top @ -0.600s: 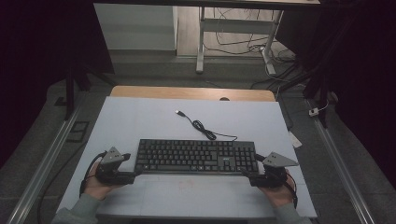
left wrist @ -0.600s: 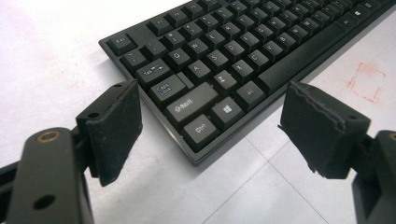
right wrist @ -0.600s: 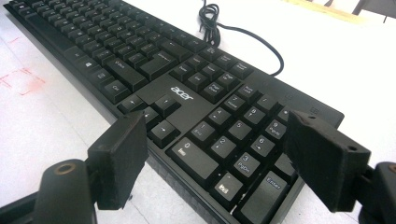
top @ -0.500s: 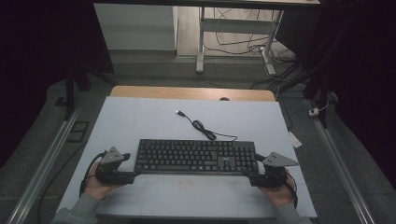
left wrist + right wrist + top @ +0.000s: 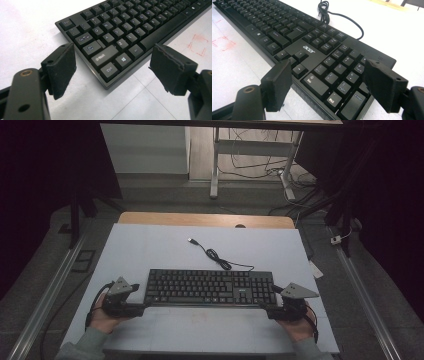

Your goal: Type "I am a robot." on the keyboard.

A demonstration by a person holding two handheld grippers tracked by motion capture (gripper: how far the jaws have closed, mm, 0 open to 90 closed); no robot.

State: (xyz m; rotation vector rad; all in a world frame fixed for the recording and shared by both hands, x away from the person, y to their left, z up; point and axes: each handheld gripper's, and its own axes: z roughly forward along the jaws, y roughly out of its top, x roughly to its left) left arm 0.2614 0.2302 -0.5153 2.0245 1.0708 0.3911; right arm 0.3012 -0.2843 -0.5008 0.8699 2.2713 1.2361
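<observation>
Keyboard [image 5: 210,287] flat on bench [image 5: 150,245], cable plug [image 5: 191,240] small, dim. Left gripper [image 5: 112,63], right gripper [image 5: 328,83]: jaws wide apart, straddling keyboard corners, gripping nothing. Far keys cropped.

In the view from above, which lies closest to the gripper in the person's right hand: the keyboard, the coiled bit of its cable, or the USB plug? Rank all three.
From the right gripper, in the high view:
1. Keyboard, right beside it, its number-pad end at the open jaws.
2. Cable coil, just beyond the keyboard's far edge.
3. USB plug, farthest, toward the table's middle.
</observation>
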